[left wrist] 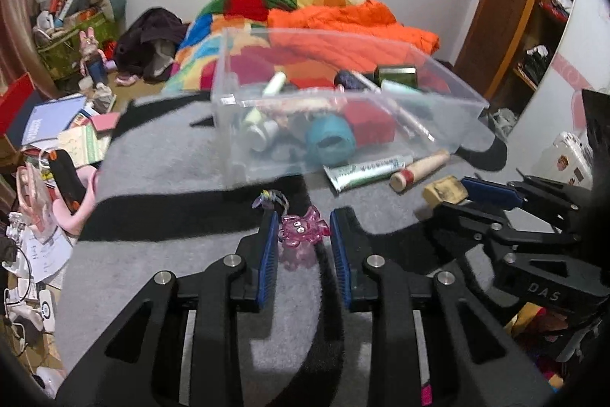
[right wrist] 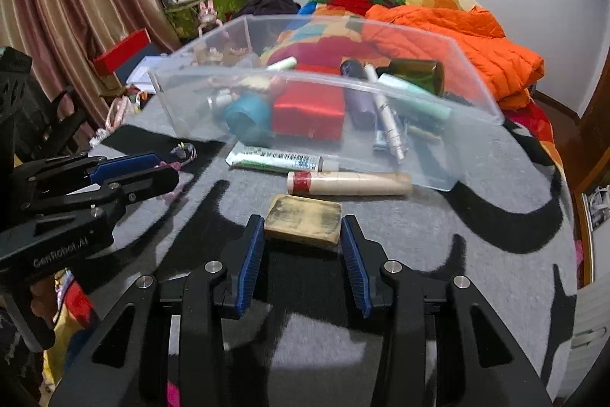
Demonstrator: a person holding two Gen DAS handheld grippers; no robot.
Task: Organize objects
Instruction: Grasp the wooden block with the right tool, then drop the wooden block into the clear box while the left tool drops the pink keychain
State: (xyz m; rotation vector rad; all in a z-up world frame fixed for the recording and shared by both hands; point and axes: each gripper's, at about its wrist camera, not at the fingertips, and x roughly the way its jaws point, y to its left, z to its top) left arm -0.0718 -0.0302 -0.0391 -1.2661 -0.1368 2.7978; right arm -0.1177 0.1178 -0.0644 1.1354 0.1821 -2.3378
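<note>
A clear plastic bin point(left wrist: 381, 94) point(right wrist: 381, 90) stands on the grey and black blanket, holding several small items. A pink translucent charm point(left wrist: 303, 229) lies between the open fingers of my left gripper point(left wrist: 303, 227), not clamped. A tan rectangular block point(right wrist: 303, 220) point(left wrist: 444, 189) lies between the open fingers of my right gripper point(right wrist: 303, 229), its ends close to the blue pads. A toothpaste tube point(right wrist: 274, 159) point(left wrist: 366, 170) and a wooden cylinder with a red band point(right wrist: 349, 182) point(left wrist: 419, 168) lie in front of the bin. The left gripper also shows in the right wrist view point(right wrist: 152, 164).
A small purple trinket point(left wrist: 268, 199) point(right wrist: 183, 152) lies left of the charm. A colourful quilt and orange jacket point(right wrist: 457, 29) lie behind the bin. Cluttered books, boxes and cables point(left wrist: 57, 140) sit at the left. A wooden door and shelf point(left wrist: 514, 6) stand at the right.
</note>
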